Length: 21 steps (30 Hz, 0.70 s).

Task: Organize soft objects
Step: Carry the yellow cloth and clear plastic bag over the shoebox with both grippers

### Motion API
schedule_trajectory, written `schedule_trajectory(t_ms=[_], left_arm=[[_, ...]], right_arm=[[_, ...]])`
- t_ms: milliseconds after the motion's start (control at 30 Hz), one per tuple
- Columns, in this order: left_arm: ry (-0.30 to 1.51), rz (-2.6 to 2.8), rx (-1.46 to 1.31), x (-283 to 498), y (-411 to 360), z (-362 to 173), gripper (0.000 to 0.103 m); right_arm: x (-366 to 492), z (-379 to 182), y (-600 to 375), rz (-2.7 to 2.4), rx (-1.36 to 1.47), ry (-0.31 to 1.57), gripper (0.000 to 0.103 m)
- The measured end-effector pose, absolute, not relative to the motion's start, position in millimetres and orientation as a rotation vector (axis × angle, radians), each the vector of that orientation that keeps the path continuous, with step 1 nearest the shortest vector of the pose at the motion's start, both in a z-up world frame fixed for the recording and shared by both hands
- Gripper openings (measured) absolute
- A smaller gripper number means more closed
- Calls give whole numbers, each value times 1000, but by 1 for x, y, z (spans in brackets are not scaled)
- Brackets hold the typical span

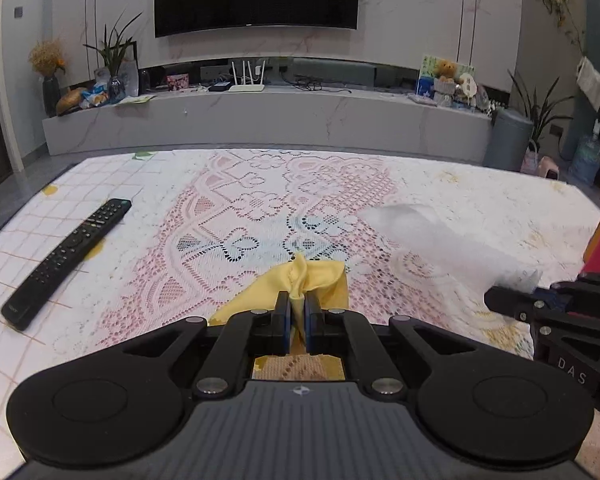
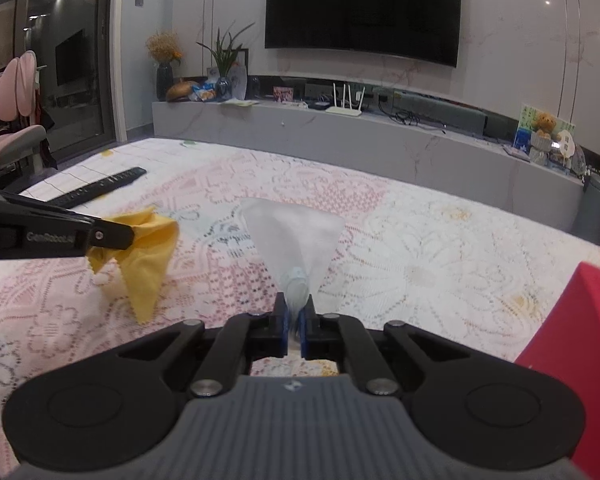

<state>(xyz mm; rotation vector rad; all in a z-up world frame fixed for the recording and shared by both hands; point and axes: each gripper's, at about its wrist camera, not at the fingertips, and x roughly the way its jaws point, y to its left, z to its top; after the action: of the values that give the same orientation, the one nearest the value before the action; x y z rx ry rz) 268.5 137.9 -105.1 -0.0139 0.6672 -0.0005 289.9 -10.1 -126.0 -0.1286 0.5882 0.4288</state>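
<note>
"DAS" on the right claw [image 1: 512, 296] — "GenRobot.AI" on the left claw [image 2: 130, 236].

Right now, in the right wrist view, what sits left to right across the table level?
Left hand-held gripper → yellow cloth → white cloth pinched in the right hand-held gripper → red box.

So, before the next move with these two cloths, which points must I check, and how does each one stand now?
1. Left gripper shut on yellow cloth: ok.
2. Right gripper shut on white cloth: ok.
3. The cloths hang apart, not tangled: ok.
4. Yellow cloth lifted off the lace tablecloth: ok.
5. Remote control away from both cloths: ok.
6. Red box open to receive them: cannot tell.
</note>
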Motion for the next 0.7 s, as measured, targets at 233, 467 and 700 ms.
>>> schedule_trajectory(t_ms=[233, 467, 700], left_arm=[[621, -32, 14, 244, 110, -79, 6], [609, -83, -54, 206, 84, -60, 6], [555, -157, -71, 166, 50, -27, 6]], right_arm=[[267, -101, -14, 430, -131, 563, 1], [215, -72, -43, 390, -58, 566, 1], [149, -36, -89, 330, -12, 520, 1]])
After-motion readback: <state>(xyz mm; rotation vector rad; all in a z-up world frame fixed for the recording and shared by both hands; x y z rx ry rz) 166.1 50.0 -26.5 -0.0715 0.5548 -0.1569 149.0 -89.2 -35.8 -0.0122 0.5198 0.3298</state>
